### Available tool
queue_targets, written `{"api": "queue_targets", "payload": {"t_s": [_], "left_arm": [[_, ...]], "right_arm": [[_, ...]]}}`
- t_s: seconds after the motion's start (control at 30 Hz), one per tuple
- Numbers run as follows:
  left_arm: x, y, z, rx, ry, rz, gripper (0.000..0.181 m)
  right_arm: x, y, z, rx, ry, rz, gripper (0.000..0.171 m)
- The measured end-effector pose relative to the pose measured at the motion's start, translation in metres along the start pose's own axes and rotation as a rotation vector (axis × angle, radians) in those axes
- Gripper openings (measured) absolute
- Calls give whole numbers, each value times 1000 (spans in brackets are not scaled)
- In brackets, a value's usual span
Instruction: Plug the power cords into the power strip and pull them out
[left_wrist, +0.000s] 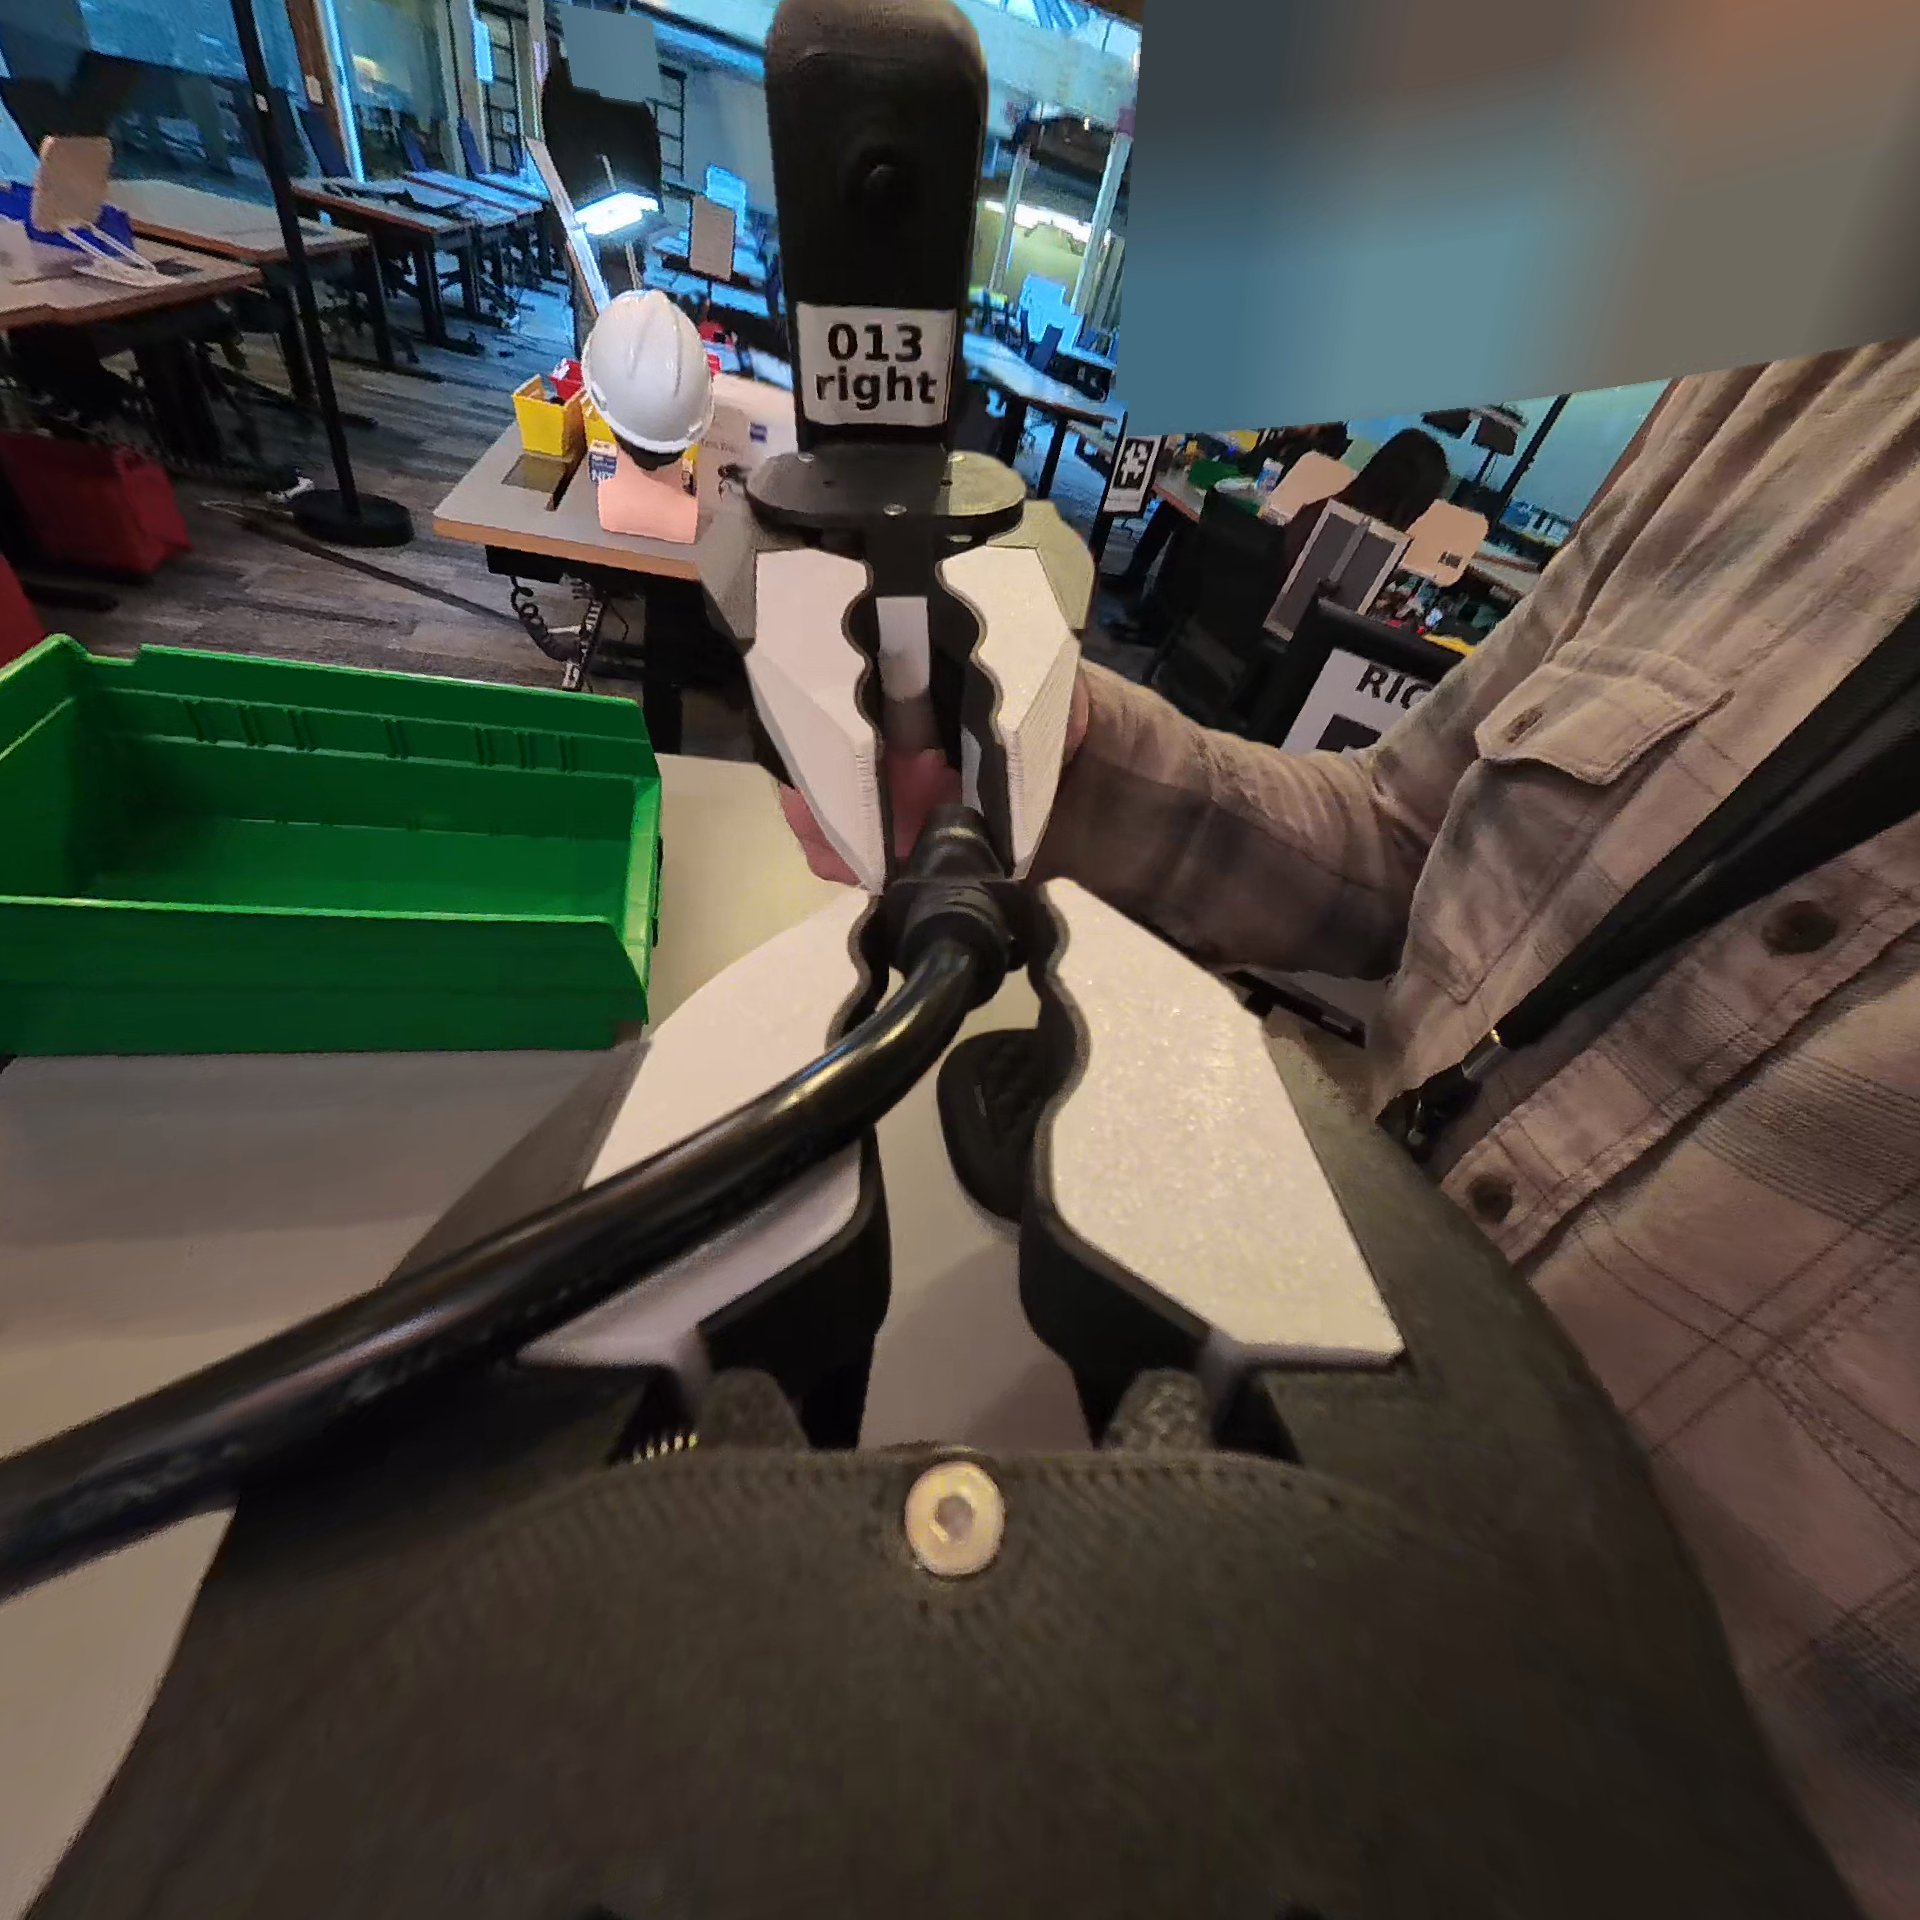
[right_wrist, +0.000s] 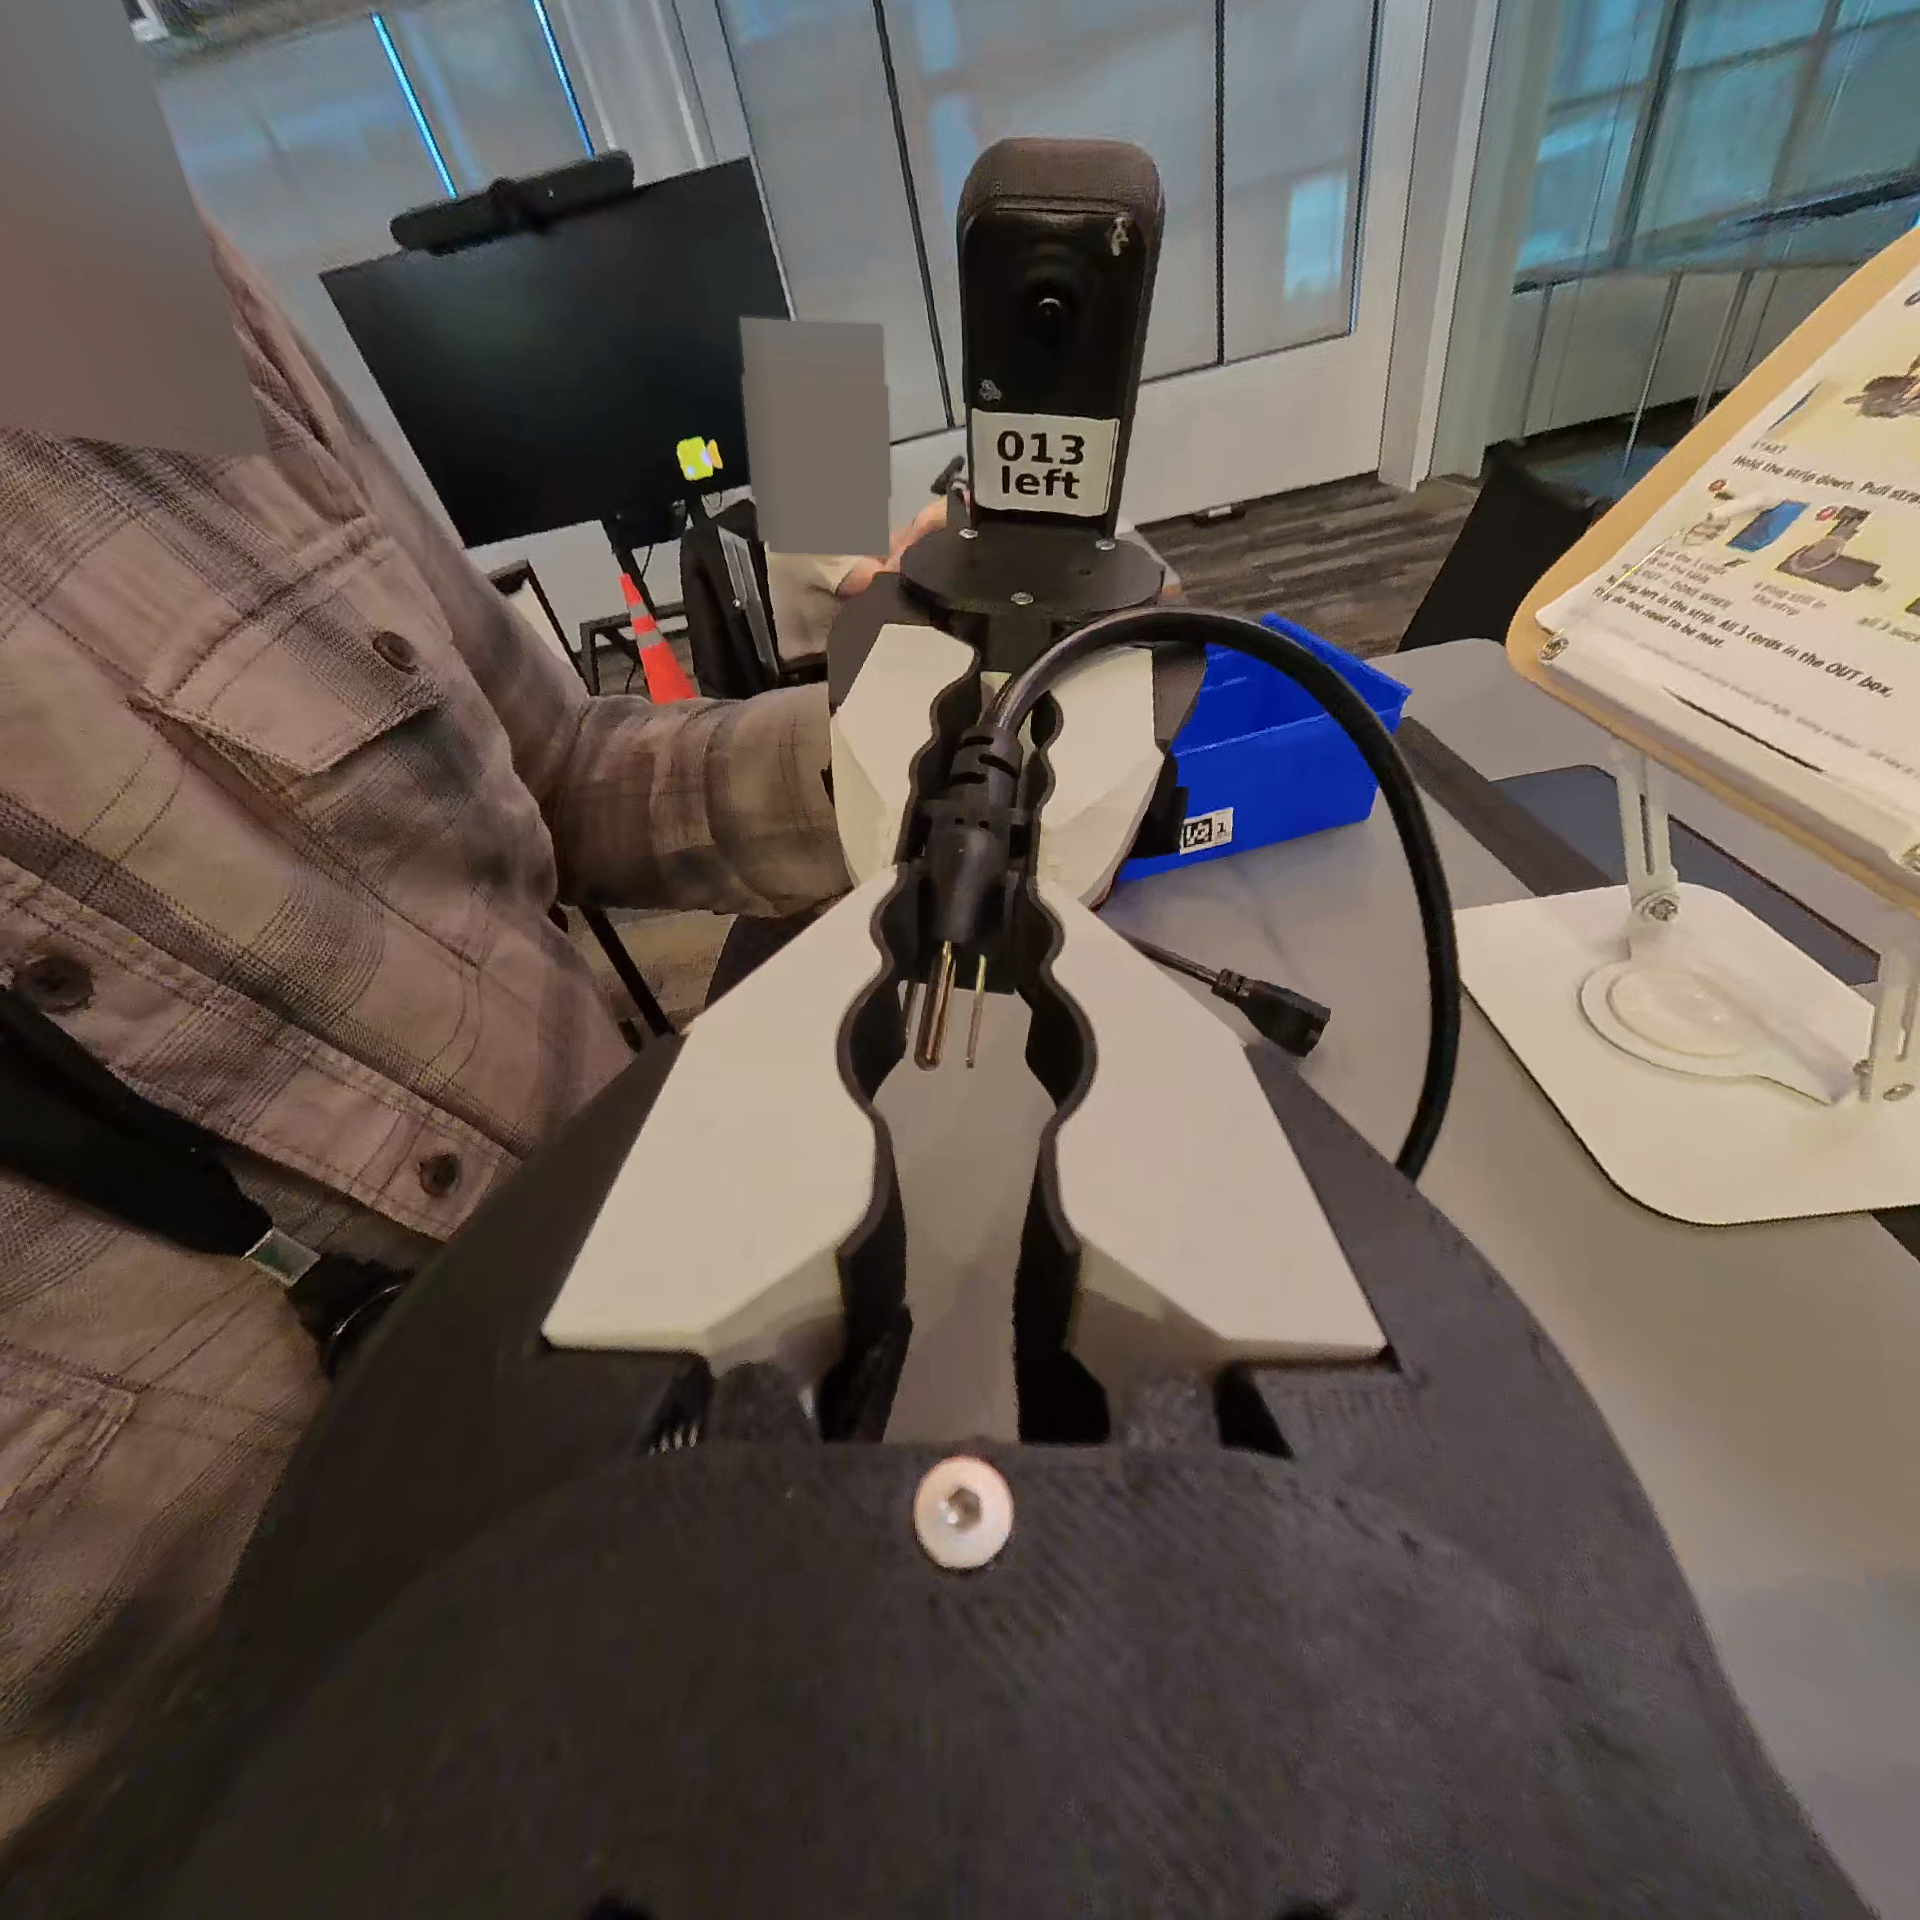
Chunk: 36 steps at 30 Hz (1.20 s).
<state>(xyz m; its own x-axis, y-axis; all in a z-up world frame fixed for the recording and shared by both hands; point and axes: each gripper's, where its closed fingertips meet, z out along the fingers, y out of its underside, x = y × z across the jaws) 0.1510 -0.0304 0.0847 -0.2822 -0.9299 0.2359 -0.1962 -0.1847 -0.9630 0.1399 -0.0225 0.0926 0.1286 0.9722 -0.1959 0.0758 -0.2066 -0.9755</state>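
A black power cord's plug (right_wrist: 966, 862) hangs in the air between my two grippers, which face each other tip to tip. Its metal prongs (right_wrist: 940, 1003) point toward the right wrist camera and lie between the right fingers. My left gripper (left_wrist: 951, 925) is shut on the plug's ribbed strain relief (left_wrist: 940, 883). My right gripper (right_wrist: 966, 894) is closed on the plug body from the opposite side, and it also shows in the left wrist view (left_wrist: 948, 868). The cord (left_wrist: 623, 1195) runs off to the lower left and loops down to the table (right_wrist: 1429, 883). No power strip is in view.
A green bin (left_wrist: 312, 831) stands on the grey table (left_wrist: 208, 1195) to the left. A blue bin (right_wrist: 1288, 748) and another cord's black connector end (right_wrist: 1273, 1013) lie beyond the grippers. An instruction sheet on a white stand (right_wrist: 1714, 935) stands at the right. The person's plaid shirt (left_wrist: 1662, 935) is close.
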Motion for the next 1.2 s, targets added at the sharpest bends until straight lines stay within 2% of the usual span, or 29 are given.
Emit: {"api": "queue_targets", "payload": {"t_s": [0.2, 0.27, 0.3, 0.57, 0.67, 0.8, 0.93, 1.07, 1.2], "left_arm": [[-6, -5, -2, 70, -57, 32, 23], [-13, -2, -6, 44, -99, 41, 23], [-15, 0, -8, 27, -113, 43, 23], [-34, 51, -25, -383, -258, 198, 23], [-39, 72, -36, -500, -263, 235, 24], [-48, 96, -50, -623, -270, 267, 23], [-52, 110, -59, -690, -263, 282, 23], [-56, 127, -65, -754, -257, 319, 24], [-55, 143, -62, -790, -226, 330, 24]], "right_arm": [[6, -8, -2, 37, 25, 30, 15], [14, -16, -12, 115, 52, 92, 33], [18, -16, -18, 126, 69, 100, 29], [19, 24, -21, -89, 177, 52, 20], [26, 52, -22, -159, 221, 87, 20], [38, 108, -14, -319, 286, 128, 31], [41, 167, 18, -495, 299, 104, 46], [58, 212, 52, -623, 356, -10, 46], [77, 241, 67, -699, 389, -63, 46]]}}
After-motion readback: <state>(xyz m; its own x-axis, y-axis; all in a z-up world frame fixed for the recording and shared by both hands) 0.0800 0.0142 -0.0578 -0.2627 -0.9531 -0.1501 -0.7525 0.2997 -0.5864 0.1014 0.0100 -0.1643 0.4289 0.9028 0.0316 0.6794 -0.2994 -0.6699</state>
